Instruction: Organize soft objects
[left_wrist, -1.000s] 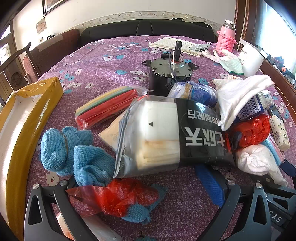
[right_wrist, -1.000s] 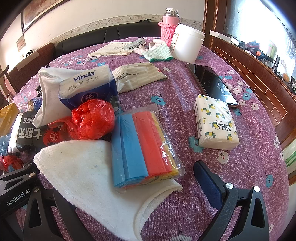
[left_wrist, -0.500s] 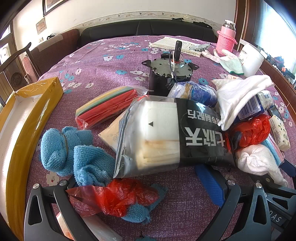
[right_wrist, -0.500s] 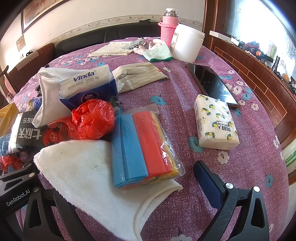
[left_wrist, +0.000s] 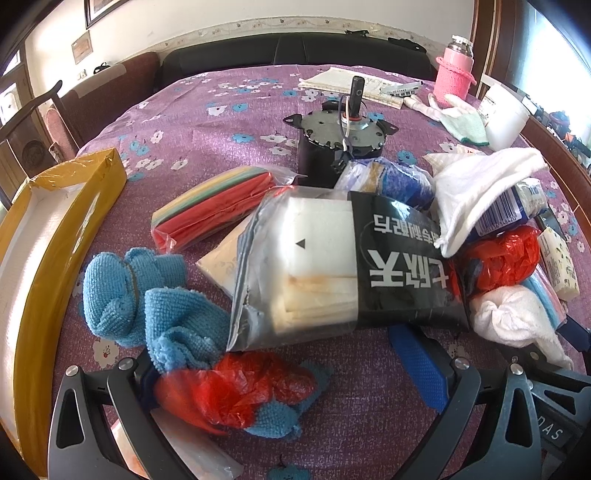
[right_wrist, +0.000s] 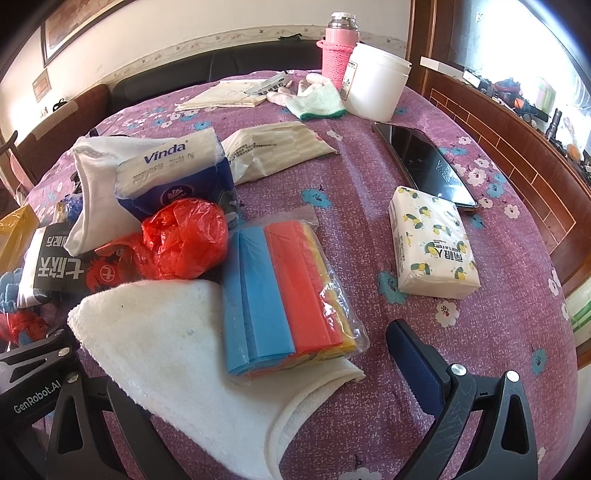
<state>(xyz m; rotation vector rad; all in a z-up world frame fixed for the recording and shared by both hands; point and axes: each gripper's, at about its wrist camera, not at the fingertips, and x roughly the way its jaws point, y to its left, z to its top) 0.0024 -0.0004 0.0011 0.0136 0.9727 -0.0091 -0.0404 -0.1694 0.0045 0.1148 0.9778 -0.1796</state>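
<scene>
In the left wrist view my left gripper (left_wrist: 284, 373) is open low over the table, its fingers either side of a crumpled red plastic bag (left_wrist: 229, 387) lying on a blue cloth (left_wrist: 155, 302). A black-and-clear pack of white pads (left_wrist: 340, 266) lies just beyond. In the right wrist view my right gripper (right_wrist: 236, 373) is open, with a white towel (right_wrist: 177, 369) and a clear pack of coloured sheets (right_wrist: 284, 291) between its fingers. A red bag (right_wrist: 184, 240), a Vinda tissue pack (right_wrist: 177, 177) and a lemon-print tissue pack (right_wrist: 432, 247) lie further off.
A yellow box (left_wrist: 44, 240) stands open at the left. A black motor (left_wrist: 340, 144) stands mid-table. A phone (right_wrist: 424, 162), a white tub (right_wrist: 376, 85), a pink bottle (right_wrist: 336, 48), gloves (right_wrist: 314, 103) and papers (right_wrist: 229, 94) lie on the far side.
</scene>
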